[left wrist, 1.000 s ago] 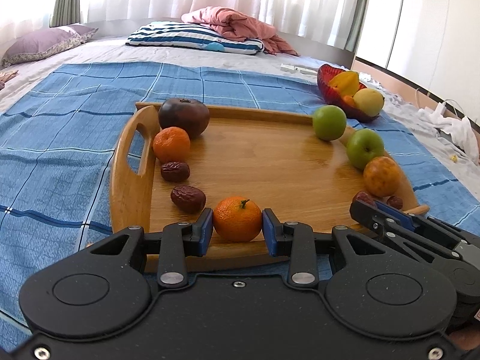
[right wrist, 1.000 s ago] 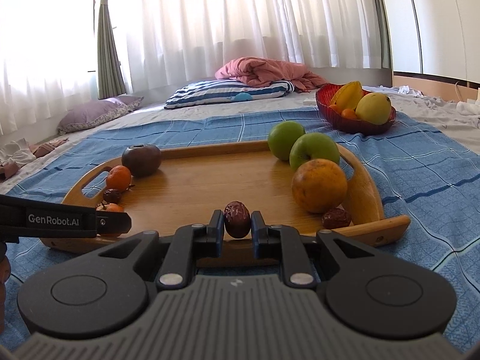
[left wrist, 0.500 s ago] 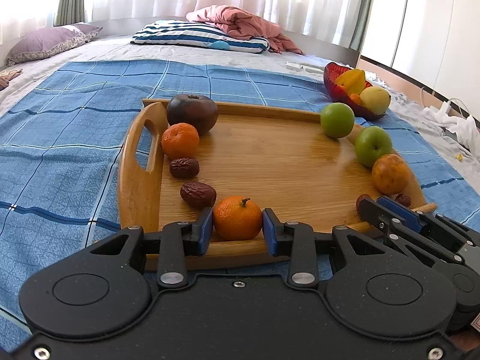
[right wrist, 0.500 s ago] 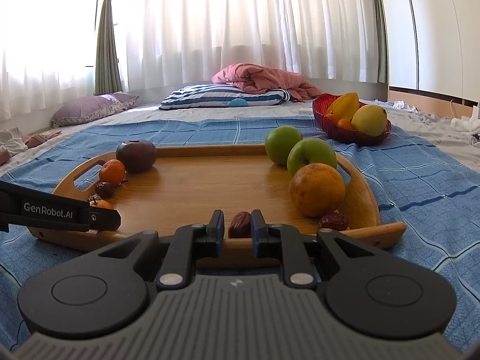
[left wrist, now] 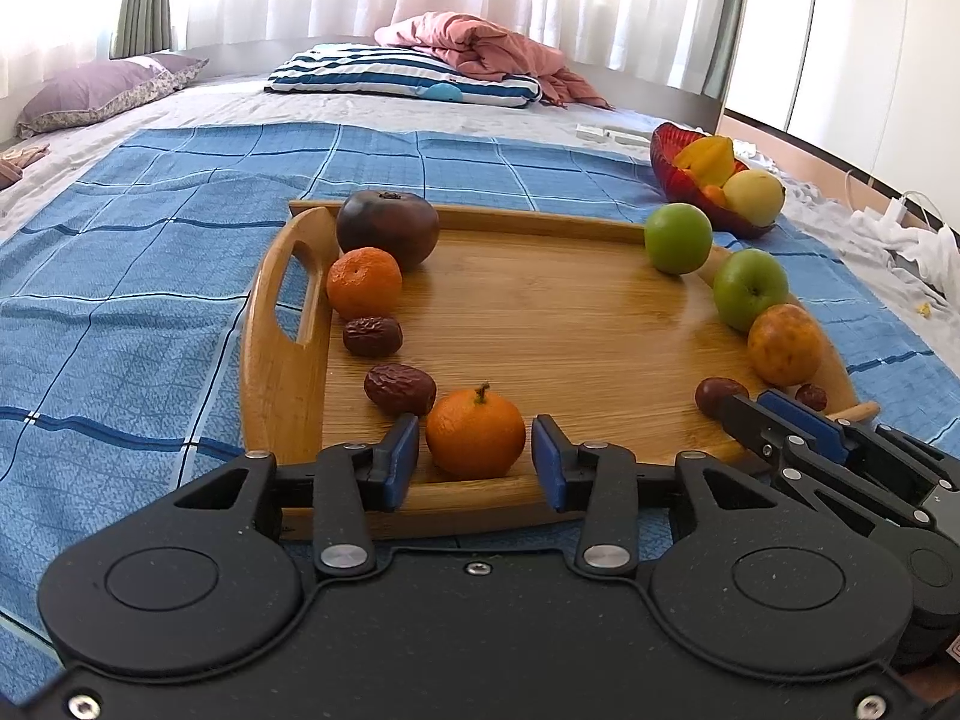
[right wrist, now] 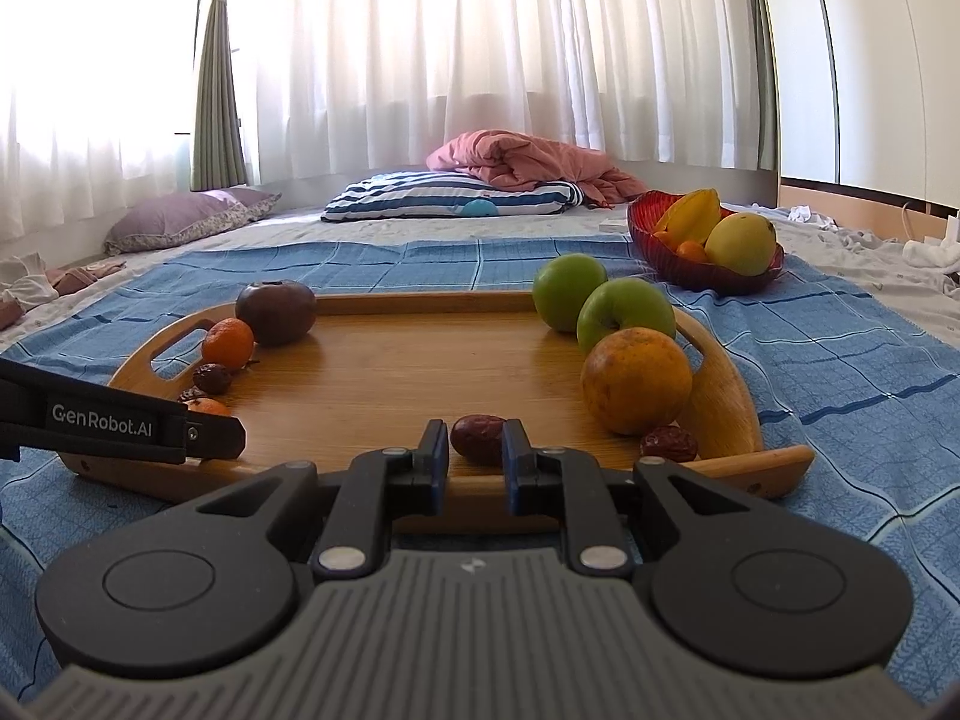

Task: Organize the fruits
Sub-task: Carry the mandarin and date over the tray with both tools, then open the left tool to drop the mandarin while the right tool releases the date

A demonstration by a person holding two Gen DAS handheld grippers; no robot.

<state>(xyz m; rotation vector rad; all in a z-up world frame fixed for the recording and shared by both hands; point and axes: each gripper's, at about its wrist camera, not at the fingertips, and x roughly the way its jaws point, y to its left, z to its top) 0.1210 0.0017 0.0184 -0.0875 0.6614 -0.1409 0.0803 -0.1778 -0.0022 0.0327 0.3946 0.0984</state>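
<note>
A wooden tray (left wrist: 570,324) lies on a blue checked cloth. At the tray's near edge a mandarin (left wrist: 476,432) rests on the wood between the blue pads of my left gripper (left wrist: 474,423). Its jaws are opening, with a thin gap on each side of the fruit. My right gripper (right wrist: 476,427) is shut on a dark red date (right wrist: 480,439) low over the tray's near right edge. In the left wrist view the right gripper (left wrist: 735,405) shows at the right with that date (left wrist: 720,391) at its tips.
Along the tray's left side lie a dark round fruit (left wrist: 387,228), a second mandarin (left wrist: 364,282) and two dates (left wrist: 372,336). On its right are two green apples (left wrist: 750,288), an orange (left wrist: 785,343) and a small date (left wrist: 811,397). A red fruit bowl (left wrist: 675,171) stands beyond.
The left pads, which pressed the mandarin before, have drawn apart from it. The right gripper still grips the date, which now sits a little lower between the pads.
</note>
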